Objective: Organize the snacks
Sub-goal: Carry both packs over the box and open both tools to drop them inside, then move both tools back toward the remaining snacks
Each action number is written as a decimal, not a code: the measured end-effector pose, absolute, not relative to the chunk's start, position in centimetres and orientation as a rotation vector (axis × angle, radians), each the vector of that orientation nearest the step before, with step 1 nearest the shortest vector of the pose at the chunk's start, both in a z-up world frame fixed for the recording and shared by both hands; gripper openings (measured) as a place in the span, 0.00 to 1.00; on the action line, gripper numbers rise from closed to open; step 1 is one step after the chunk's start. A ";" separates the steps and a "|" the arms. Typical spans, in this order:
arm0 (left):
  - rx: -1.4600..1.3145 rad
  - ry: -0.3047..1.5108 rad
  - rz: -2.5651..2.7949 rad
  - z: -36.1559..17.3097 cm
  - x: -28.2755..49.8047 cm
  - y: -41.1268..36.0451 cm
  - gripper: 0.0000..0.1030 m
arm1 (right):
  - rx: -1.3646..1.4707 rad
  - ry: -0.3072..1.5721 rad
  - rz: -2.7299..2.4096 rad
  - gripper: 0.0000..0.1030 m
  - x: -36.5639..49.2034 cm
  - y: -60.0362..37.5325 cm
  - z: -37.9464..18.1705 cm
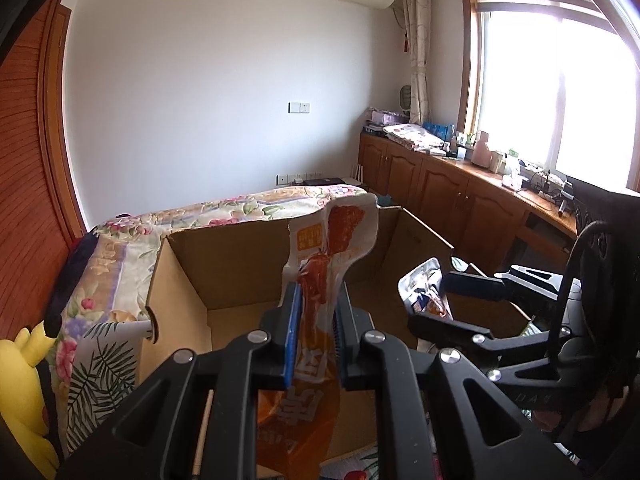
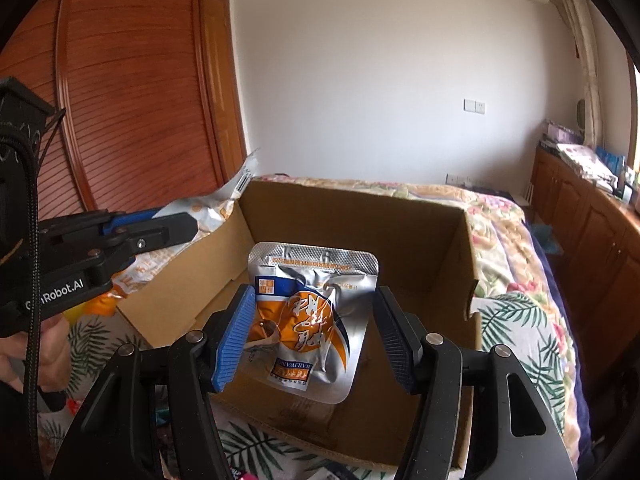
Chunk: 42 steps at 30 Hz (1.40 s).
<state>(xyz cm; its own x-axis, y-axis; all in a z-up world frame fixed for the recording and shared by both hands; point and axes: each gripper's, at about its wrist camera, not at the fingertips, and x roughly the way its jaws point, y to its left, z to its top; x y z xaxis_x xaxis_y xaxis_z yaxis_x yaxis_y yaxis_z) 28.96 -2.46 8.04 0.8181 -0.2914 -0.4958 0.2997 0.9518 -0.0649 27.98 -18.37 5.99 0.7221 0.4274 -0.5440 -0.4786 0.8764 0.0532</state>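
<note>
My left gripper (image 1: 316, 320) is shut on an orange and white snack bag (image 1: 340, 236), holding it upright over the near edge of an open cardboard box (image 1: 232, 264). In the right wrist view the left gripper (image 2: 172, 224) holds that bag (image 2: 200, 212) at the box's left wall. My right gripper (image 2: 316, 332) holds a silver and orange snack pouch (image 2: 312, 320) between its wide-set pads above the box (image 2: 420, 248) floor. The right gripper (image 1: 432, 300) with the pouch (image 1: 420, 284) also shows in the left wrist view.
The box sits on a bed with a floral cover (image 1: 100, 280). A yellow plush toy (image 1: 24, 392) lies at the left. Wooden cabinets (image 1: 440, 184) run under the window. More snack packets (image 2: 160, 412) lie on the bed by the box's near side.
</note>
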 end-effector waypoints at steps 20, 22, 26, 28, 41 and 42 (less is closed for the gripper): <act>0.033 0.556 -0.275 6.6 29.4 -3.1 0.16 | -0.100 0.643 0.466 0.60 29.5 -17.6 4.3; 0.032 0.559 -0.273 6.4 29.2 -3.0 0.16 | -0.096 0.647 0.471 0.60 29.5 -17.6 4.3; 0.025 0.558 -0.267 6.4 28.5 -2.5 0.22 | -0.102 0.645 0.469 0.61 29.6 -17.4 4.3; 0.022 0.556 -0.267 6.5 28.2 -2.2 0.28 | -0.102 0.643 0.470 0.62 29.6 -17.5 4.5; 0.026 0.538 -0.255 7.7 23.8 -1.1 0.46 | -0.084 0.612 0.460 0.70 27.0 -18.6 6.4; 0.030 0.536 -0.249 7.7 23.3 -1.0 0.49 | -0.080 0.609 0.460 0.70 26.5 -18.8 6.5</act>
